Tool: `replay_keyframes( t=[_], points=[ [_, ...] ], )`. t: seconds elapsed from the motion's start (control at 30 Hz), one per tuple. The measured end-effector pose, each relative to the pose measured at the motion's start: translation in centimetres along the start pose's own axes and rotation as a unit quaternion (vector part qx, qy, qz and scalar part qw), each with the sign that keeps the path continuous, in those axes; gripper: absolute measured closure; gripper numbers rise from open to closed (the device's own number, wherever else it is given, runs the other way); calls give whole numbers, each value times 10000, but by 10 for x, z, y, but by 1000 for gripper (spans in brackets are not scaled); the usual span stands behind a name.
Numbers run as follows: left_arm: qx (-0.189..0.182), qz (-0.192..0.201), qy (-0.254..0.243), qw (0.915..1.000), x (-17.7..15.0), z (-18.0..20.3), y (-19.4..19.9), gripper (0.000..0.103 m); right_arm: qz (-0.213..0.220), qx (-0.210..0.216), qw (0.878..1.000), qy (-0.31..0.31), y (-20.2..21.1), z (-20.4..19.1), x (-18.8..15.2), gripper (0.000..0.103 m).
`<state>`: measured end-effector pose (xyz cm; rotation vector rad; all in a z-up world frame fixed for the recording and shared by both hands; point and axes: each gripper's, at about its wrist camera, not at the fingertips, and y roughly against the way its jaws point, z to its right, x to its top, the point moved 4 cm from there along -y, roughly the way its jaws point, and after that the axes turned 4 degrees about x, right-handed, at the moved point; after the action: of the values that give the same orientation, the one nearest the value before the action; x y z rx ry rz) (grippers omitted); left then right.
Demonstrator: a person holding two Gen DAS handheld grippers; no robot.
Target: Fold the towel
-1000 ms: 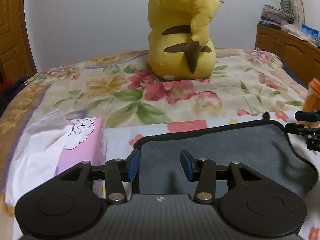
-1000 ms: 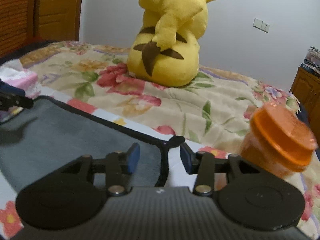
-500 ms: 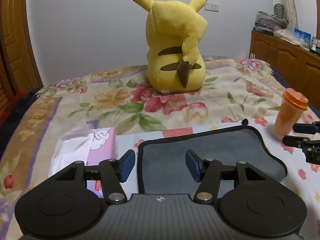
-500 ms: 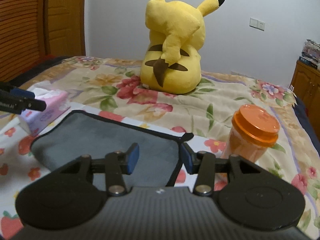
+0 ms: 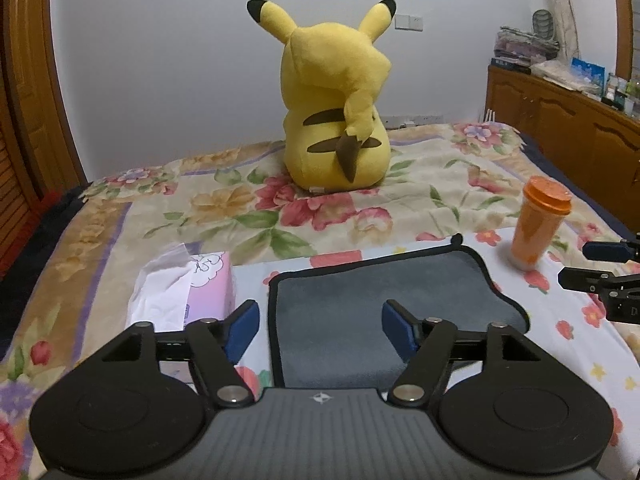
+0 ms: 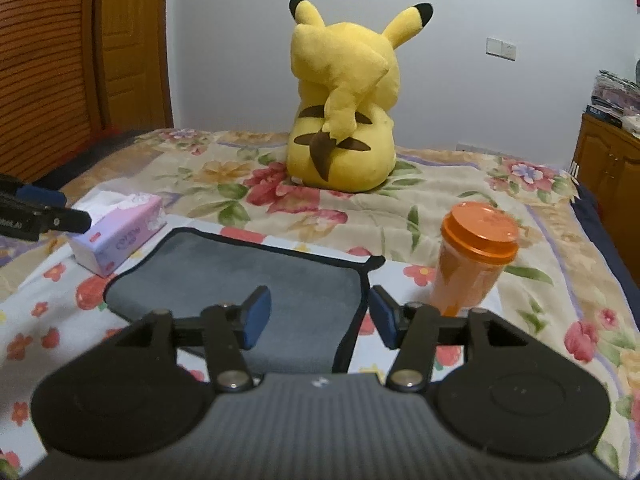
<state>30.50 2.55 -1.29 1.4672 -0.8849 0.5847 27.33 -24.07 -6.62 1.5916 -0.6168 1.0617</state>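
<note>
The grey towel (image 5: pixel 384 300), edged in black piping, is laid on the flowered bed (image 5: pixel 100 232) in front of both cameras, and it appears to be folded over already, though the layers cannot be counted from these views. A small hanging loop is seen at its far right corner. The left gripper (image 5: pixel 320 330) is held above the towel's near left portion with its jaws set wide and nothing between the blue pads; the right gripper (image 6: pixel 318 316) is held above the near right edge, likewise spread wide and empty. Neither gripper is seen touching the cloth. The step in hand is judged to be either positioning for a further fold or clearing off after one; which cannot be determined. If another fold is intended, each gripper must be lowered to a near corner, closed on the piped edge, and both corners carried across together. A pink tissue box (image 5: pixel 200 292) is placed just beside the towel's left edge, an orange lidded cup (image 5: pixel 538 226) near its right, and a yellow plush toy (image 5: pixel 336 112) well behind.
</note>
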Motion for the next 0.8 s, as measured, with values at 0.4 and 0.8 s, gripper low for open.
replay_keyframes(
  t=[0.4,0.8],
  points=[
    [-99,289,-79,9995,-4,11,60,9,230,-116,9996,-116,43,-1,8,12],
    [-85,488,-72,9987,-11,21,110,0,469,-153,9987,-123,89,-7,12,0]
  ],
)
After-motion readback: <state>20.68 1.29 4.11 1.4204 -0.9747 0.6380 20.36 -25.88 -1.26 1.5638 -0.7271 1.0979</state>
